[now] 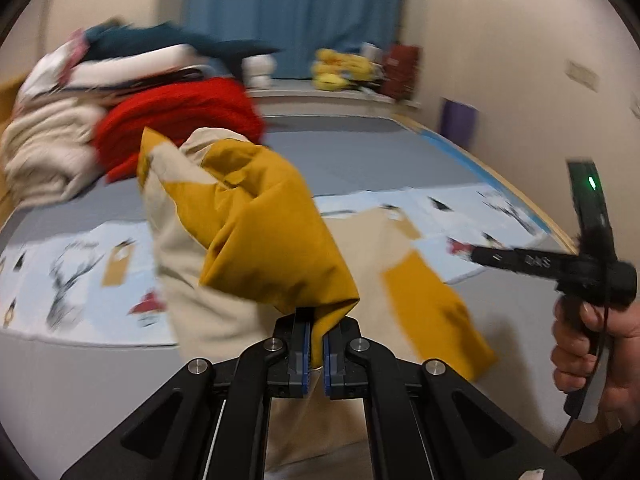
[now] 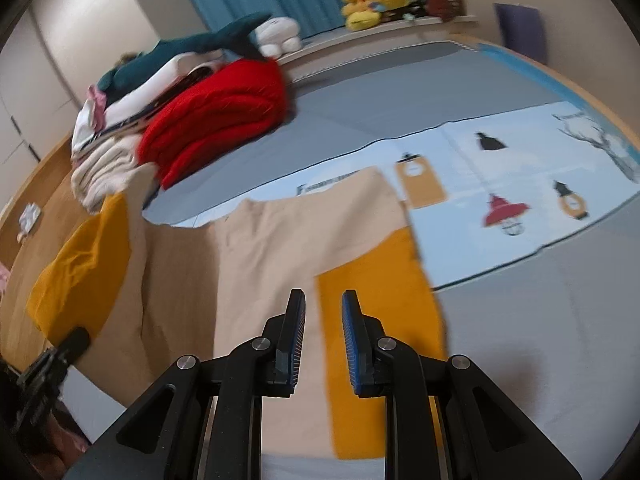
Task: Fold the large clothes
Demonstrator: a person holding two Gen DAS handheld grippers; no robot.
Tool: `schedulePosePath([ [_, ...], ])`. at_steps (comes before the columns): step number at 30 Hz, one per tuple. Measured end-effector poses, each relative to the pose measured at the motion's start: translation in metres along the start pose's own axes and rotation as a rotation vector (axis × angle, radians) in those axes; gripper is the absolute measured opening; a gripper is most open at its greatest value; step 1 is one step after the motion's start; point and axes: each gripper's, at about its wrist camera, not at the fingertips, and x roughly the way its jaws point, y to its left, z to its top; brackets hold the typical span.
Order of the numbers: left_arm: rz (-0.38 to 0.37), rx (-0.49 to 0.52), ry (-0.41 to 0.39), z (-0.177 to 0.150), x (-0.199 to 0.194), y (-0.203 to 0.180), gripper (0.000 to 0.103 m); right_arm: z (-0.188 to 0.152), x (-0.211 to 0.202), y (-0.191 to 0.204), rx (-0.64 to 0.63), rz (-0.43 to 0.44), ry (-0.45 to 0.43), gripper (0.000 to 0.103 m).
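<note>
left gripper [image 1: 316,332] is clenched on a mustard fold of the beige-and-mustard garment [image 1: 256,216], lifting that part so it bunches up toward 11 o'clock in the left wrist view. right gripper [image 2: 323,320] hangs released, jaws apart, above the garment's flat half [image 2: 280,240], with nothing between its fingers; a mustard panel lies just past its tips at 1 o'clock. the garment rests on the printed blue mat [image 2: 520,168] spread over the grey bed [image 2: 380,96]. at 10 o'clock a pile of folded clothes [image 2: 216,120] with a red piece on top sits well apart from it. right hand [image 1: 592,356] shows at 3 o'clock in the left view.
</note>
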Motion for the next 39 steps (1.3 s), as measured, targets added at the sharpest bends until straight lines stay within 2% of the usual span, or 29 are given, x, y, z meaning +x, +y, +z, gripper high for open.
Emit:
schedulePosePath([
  [5,-0.1,0.147,0.068,-0.007,0.036,-0.098,0.002,0.009,-0.029,-0.043,0.056,0.017,-0.035,0.021],
  [8,-0.179,0.189,0.193,-0.023,0.071,-0.138,0.004,0.009,-0.041,-0.067,0.095,0.028,-0.039,0.025],
  [9,-0.217,0.194,0.282,-0.033,0.089,-0.149,0.006,0.009,-0.043,-0.073,0.105,0.033,-0.036,0.028],
  [10,-0.223,0.199,0.331,-0.038,0.099,-0.156,0.009,0.008,-0.044,-0.079,0.116,0.041,-0.028,0.029],
  [11,-0.21,0.206,0.372,-0.044,0.107,-0.158,0.01,0.008,-0.044,-0.083,0.125,0.048,-0.022,0.031],
  [13,-0.208,0.18,0.378,-0.045,0.105,-0.151,0.014,0.005,-0.043,-0.089,0.142,0.057,-0.011,0.032],
  [14,-0.24,0.136,0.368,-0.043,0.098,-0.14,0.018,0.004,-0.043,-0.092,0.152,0.068,-0.004,0.033],
  [16,-0.307,0.063,0.355,-0.04,0.083,-0.12,0.034,0.0,-0.039,-0.094,0.168,0.103,0.022,0.033],
  [20,-0.341,-0.025,0.291,-0.041,0.044,-0.084,0.036,-0.008,-0.02,-0.083,0.156,0.192,0.119,0.035],
  [23,-0.275,-0.08,0.262,-0.037,0.035,-0.056,0.036,-0.016,-0.004,-0.065,0.084,0.203,0.189,0.037],
  [25,-0.197,-0.117,0.259,-0.036,0.035,-0.036,0.037,-0.027,0.013,-0.053,0.019,0.123,0.262,0.037],
  [28,-0.073,-0.181,0.285,-0.038,0.042,-0.007,0.037,-0.039,0.029,-0.051,-0.015,0.045,0.326,0.037],
  [29,-0.053,-0.197,0.291,-0.037,0.047,0.0,0.037,-0.041,0.029,-0.052,-0.012,0.045,0.327,0.03],
  [30,-0.026,-0.224,0.298,-0.038,0.05,0.009,0.038,-0.041,0.028,-0.053,-0.006,0.062,0.322,0.0],
  [31,-0.008,-0.241,0.302,-0.039,0.049,0.016,0.039,-0.039,0.022,-0.051,-0.002,0.093,0.304,0.0],
  [33,0.016,-0.264,0.311,-0.044,0.048,0.026,0.039,-0.03,-0.002,-0.045,-0.016,0.128,0.209,0.0],
  [35,0.013,-0.292,0.316,-0.046,0.053,0.031,0.039,-0.014,-0.05,-0.042,-0.022,0.151,-0.021,0.0],
  [36,0.003,-0.305,0.317,-0.048,0.054,0.033,0.04,-0.009,-0.07,-0.046,-0.014,0.119,-0.117,0.0],
  [37,-0.005,-0.315,0.32,-0.048,0.056,0.035,0.04,-0.007,-0.08,-0.054,0.009,0.08,-0.158,0.0],
  [38,-0.005,-0.325,0.325,-0.049,0.059,0.036,0.04,-0.007,-0.08,-0.068,0.064,0.042,-0.146,0.0],
  [39,0.001,-0.33,0.33,-0.05,0.062,0.038,0.04,-0.011,-0.064,-0.086,0.136,0.047,-0.064,0.0],
])
